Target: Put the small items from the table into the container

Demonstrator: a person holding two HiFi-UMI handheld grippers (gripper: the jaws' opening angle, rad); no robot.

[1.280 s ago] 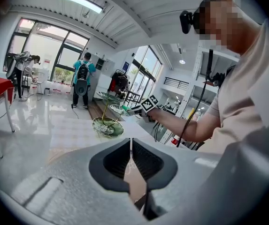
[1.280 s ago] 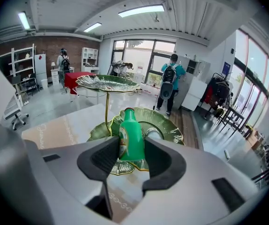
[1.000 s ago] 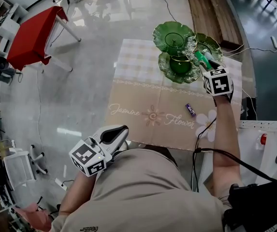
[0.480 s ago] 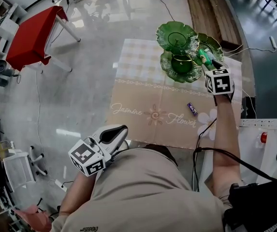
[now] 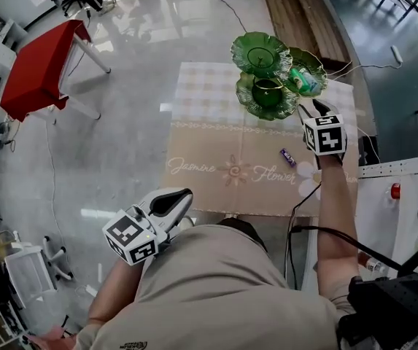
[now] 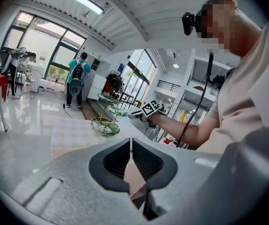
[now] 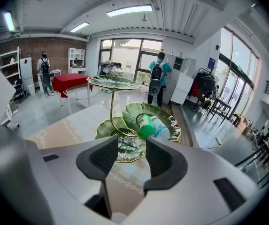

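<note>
The patterned surface (image 5: 216, 144) carries the container (image 5: 246, 102), a tiered stand of green leaf-shaped dishes at its far end. A green-capped bottle (image 5: 301, 80) lies on its side in the right-hand dish, cap towards the stand's stem.

The right tool (image 7: 132, 146) hovers just beside that dish, released, its jaws wide apart with nothing between them. The left tool (image 6: 131, 149) hangs off the near edge of the surface, well apart from everything, clenched on nothing.

What remains for us is the small purple item (image 5: 287, 157), lying flat on the cloth between the container and the near edge, near the right tool. We judge it to be a wrapped sweet or the like: very light, thin, probably slick in its wrapper and a little crushable, so a gentle pinch should do. Its long axis runs diagonally in the head view, one end towards the container, the other towards the near right corner. We would take it across its narrow width at the middle, jaws square to that axis, coming down close to the cloth.
</note>
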